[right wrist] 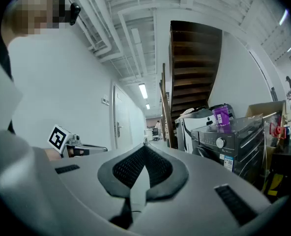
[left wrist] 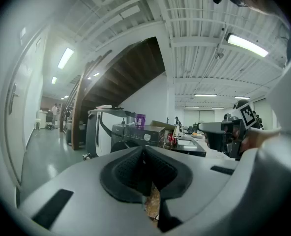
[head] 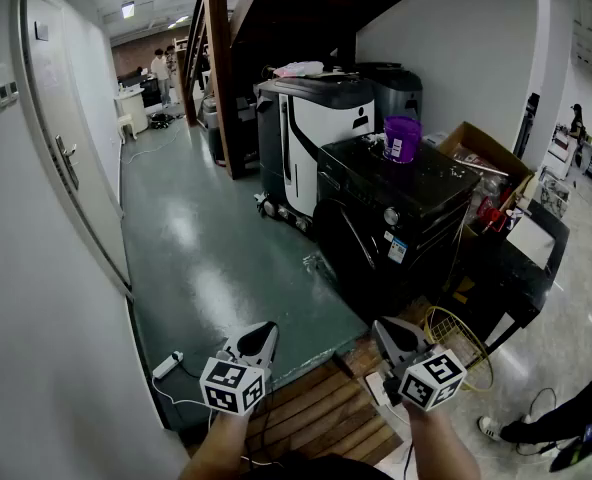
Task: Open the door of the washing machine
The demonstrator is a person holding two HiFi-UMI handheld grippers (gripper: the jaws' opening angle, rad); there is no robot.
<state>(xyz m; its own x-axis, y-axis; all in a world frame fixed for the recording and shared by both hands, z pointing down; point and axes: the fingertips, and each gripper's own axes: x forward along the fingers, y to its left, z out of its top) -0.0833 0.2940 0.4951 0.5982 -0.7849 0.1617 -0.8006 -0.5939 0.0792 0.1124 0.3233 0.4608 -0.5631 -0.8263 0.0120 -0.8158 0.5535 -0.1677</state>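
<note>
The black washing machine stands ahead of me on the right, its front with the round door facing the green floor; the door looks closed. A purple cup stands on its top. Both grippers are held low in front of me, well short of the machine. My left gripper is shut with nothing in it, and so is my right gripper. In the left gripper view the washing machine is small and far beyond the closed jaws. The right gripper view has the washing machine off to the right.
A white and black machine stands behind the washer, beside a wooden staircase. To the right are a cardboard box and a black table. A power strip lies by the left wall, whose door is closed. Wooden slats lie underfoot.
</note>
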